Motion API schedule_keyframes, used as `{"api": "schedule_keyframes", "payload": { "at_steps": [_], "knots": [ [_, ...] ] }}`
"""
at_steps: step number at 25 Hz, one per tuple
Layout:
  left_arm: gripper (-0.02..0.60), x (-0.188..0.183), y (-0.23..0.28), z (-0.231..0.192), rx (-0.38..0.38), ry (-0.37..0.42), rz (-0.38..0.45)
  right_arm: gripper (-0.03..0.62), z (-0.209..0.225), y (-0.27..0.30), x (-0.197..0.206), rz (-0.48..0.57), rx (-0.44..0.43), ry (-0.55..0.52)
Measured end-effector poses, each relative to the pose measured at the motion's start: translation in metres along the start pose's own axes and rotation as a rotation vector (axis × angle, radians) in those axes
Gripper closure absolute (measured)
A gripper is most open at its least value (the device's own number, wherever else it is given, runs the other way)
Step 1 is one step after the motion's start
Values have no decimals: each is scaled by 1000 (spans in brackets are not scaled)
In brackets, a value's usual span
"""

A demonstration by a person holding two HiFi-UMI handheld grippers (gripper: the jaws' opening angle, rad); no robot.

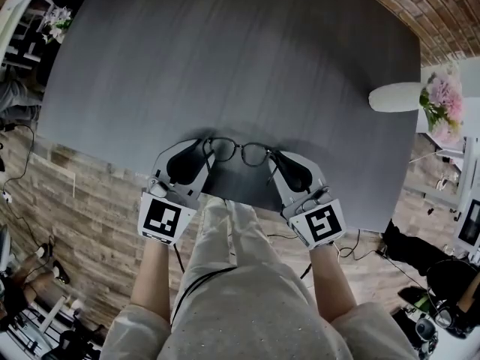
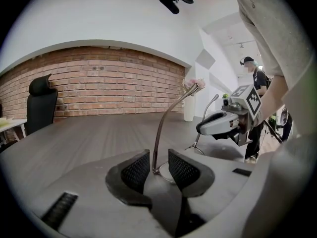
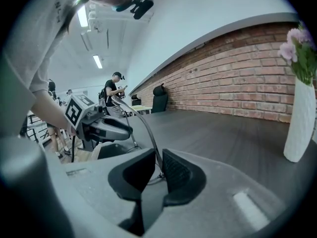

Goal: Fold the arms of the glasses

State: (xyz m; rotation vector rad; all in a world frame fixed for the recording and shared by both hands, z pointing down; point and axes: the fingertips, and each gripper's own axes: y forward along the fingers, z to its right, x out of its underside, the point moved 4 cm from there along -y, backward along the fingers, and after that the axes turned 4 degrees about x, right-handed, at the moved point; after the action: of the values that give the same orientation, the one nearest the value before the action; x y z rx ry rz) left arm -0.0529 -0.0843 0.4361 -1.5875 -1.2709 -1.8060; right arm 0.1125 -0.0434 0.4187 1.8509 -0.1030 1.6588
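Thin dark-framed glasses (image 1: 238,153) stand on the grey table (image 1: 225,58) near its front edge, both arms unfolded towards me. My left gripper (image 1: 202,152) is at the frame's left end and my right gripper (image 1: 277,160) at its right end. In the left gripper view the left arm (image 2: 166,120) rises from its hinge between the jaws of the left gripper (image 2: 158,160), which stand apart with room on the right side. In the right gripper view the right arm (image 3: 146,125) runs up through the narrow gap of the right gripper (image 3: 158,158), close against one pad, with a sliver of space at the other.
A white vase (image 1: 395,96) with pink flowers (image 1: 444,103) stands at the table's right edge. The table's front edge lies just under both grippers. A black chair (image 2: 39,103) sits by the brick wall, and a person (image 3: 113,90) stands in the background.
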Motion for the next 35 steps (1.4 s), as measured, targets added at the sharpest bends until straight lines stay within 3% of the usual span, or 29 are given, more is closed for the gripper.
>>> {"api": "schedule_keyframes", "payload": {
  "at_steps": [16, 22, 27, 35],
  "knots": [
    [466, 11, -11, -9, 18, -26, 2, 574, -20, 26, -8, -144, 1, -338],
    [465, 12, -20, -4, 95, 0, -7, 574, -30, 38, -8, -172, -16, -442],
    [466, 15, -23, -3, 105, 16, -19, 574, -37, 46, -9, -188, -25, -528],
    [466, 17, -29, 1, 141, 39, -25, 574, -51, 58, -3, -225, -72, -787]
  ]
}}
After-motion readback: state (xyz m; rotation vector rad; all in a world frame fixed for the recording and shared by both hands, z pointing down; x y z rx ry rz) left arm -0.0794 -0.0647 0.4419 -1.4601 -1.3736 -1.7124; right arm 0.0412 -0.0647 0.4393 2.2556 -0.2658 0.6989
